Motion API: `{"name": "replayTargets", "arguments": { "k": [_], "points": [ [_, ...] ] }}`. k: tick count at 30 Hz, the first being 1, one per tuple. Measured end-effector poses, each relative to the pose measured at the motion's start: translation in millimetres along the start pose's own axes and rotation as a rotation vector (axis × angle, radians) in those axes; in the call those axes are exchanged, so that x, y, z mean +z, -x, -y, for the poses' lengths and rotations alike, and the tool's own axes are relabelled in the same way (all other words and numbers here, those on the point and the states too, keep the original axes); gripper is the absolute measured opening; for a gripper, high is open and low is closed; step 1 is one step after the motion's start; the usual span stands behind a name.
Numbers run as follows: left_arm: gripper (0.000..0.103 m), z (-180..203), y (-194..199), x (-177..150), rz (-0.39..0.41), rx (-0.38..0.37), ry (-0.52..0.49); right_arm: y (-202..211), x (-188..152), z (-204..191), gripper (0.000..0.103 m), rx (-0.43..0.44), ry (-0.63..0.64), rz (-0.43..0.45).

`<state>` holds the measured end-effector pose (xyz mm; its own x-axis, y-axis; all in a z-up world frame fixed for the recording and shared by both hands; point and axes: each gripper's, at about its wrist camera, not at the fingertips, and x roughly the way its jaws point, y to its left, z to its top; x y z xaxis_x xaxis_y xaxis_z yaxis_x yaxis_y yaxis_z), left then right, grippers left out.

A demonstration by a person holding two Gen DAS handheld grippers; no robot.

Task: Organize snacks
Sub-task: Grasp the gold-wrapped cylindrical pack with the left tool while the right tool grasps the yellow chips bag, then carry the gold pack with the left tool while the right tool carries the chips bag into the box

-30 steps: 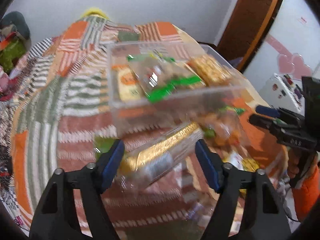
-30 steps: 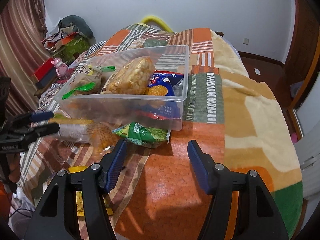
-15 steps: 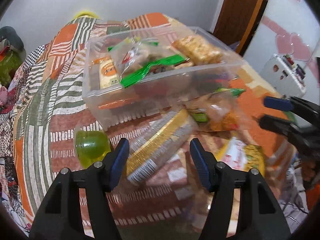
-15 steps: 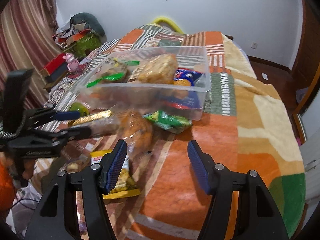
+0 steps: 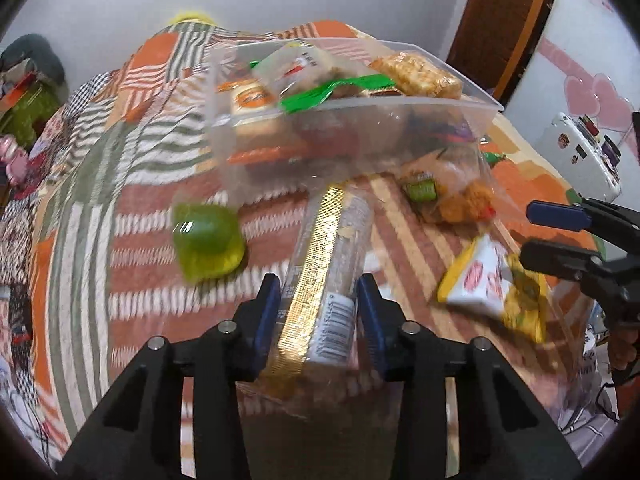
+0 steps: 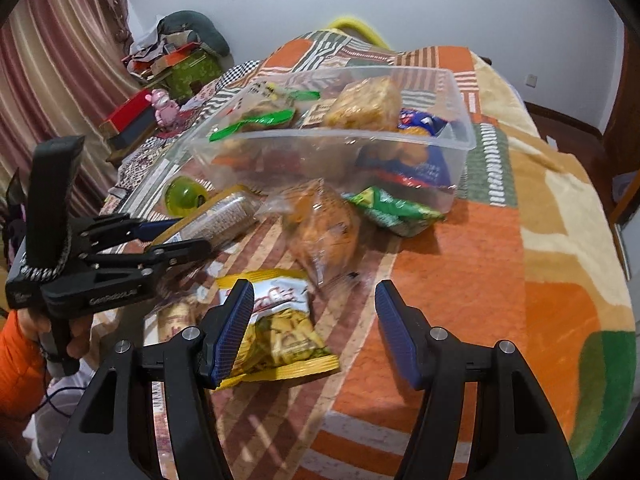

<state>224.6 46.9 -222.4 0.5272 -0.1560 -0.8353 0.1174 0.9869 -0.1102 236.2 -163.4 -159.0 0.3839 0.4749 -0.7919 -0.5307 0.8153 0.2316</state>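
Note:
A clear plastic bin [image 6: 460, 136] [image 5: 472, 100] holding several snack packs stands on the patchwork blanket. In front of it lie a long gold-and-clear biscuit pack [image 5: 324, 264] [image 6: 224, 216], a clear bag of orange snacks [image 6: 324, 236] [image 5: 460, 200], a green snack bag [image 6: 396, 210], a yellow chip bag [image 6: 280, 324] [image 5: 496, 284] and a green jelly cup [image 5: 206, 240] [image 6: 184, 196]. My left gripper [image 5: 318, 312] [image 6: 176, 236] is shut on the near end of the biscuit pack. My right gripper [image 6: 314, 332] [image 5: 556, 236] is open and empty above the chip bag.
The blanket [image 6: 520, 280] covers a bed that drops off at the right and front. A red box and a pink toy [image 6: 162, 108] sit at the left by a curtain. A wooden door [image 5: 508, 20] and a white appliance [image 5: 580, 152] are at the right.
My left gripper has closed in on the biscuit pack, which now points straight ahead between the fingers. Both views have pulled back from the bin, and the yellow chip bag has come into sight.

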Motion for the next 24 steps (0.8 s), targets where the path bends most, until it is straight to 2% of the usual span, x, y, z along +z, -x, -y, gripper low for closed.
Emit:
{"name": "replayTargets", "arguments": {
  "k": [8,13,19,21,24],
  "points": [
    [0.04,-3.2,14.6,-18.4,-0.008,0.037,0.017,-13.7,-5.8,-18.1,0.061,0.028,0.028,-0.035],
    [0.044,-2.5,-2.6,-14.2,-0.025,0.054,0.02,-25.1,-8.4,-19.4,0.061,0.03,0.033,-0.066],
    [0.045,-12.9,-14.7,-8.8,-0.009,0.02,0.068,-31.3,-10.5,-19.6,0.061,0.015,0.05,-0.066],
    [0.043,-12.9,-15.0,-8.7,0.002,0.025,0.07,-31.8,-10.6,-21.0,0.054,-0.002,0.06,-0.06],
    [0.038,-10.4,-12.2,-10.9,0.005,0.029,0.057,-30.6,-11.8,-21.5,0.051,-0.01,0.058,-0.049]
  ]
}}
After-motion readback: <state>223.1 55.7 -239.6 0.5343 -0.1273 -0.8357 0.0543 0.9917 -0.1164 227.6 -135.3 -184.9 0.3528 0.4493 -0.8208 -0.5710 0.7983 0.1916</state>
